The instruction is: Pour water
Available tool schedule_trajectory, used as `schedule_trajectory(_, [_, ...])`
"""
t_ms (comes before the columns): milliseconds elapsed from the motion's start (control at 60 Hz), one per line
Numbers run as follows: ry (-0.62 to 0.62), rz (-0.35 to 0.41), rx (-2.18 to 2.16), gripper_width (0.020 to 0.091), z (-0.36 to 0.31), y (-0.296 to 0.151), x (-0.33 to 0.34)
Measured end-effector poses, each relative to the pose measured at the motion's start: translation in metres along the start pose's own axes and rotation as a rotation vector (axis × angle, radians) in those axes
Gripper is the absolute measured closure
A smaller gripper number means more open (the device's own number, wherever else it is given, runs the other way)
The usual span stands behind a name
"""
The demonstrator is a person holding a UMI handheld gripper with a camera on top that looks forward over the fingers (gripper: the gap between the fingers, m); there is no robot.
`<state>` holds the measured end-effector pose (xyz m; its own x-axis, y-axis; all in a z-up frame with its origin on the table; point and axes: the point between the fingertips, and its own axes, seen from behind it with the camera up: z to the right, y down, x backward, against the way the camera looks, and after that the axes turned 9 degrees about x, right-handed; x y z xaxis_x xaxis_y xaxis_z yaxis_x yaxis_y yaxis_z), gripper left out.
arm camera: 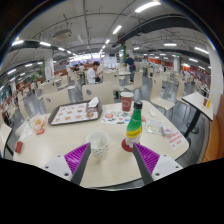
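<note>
A round, pale beige table (60, 150) with a smooth, matte top fills the near ground. The gripper (111, 160) is released: its two dark fingers stand spread apart, and the ribbed magenta pads (76, 155) on their inner faces press on nothing.

Between the fingers, nearer the left one, a small clear plastic cup (99, 146) stands upright on the table, mouth up, with a gap at either side. Just to its right and slightly farther on, close by the right finger's tip, a slim bottle (133, 127) stands upright on a small red coaster-like disc; its long axis runs vertical, its neck points to the ceiling. Its body is green with a yellow band and a pale cap.

Beyond the fingers, a flat rectangular tray (75, 113) lies on the table, bearing small items too tiny to name. Right of it a dark red cup (127, 102) stands upright. At the table's left edge sits a small pale container (39, 124).

Farther back, a bright canteen-like hall holds more tables and chairs, with people (95, 72) standing well apart from this table under long ceiling lamps.
</note>
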<state>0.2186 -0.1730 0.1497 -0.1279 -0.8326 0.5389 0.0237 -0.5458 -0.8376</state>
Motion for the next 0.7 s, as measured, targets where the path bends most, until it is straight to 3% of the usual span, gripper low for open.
schedule_trajectory(333, [-0.085, 0.006, 0.023, 0.0250, -0.186, -0.043, 0.091])
schedule_trajectory(700, [-0.151, -0.006, 0.122, 0.0257, -0.280, -0.062, 0.106])
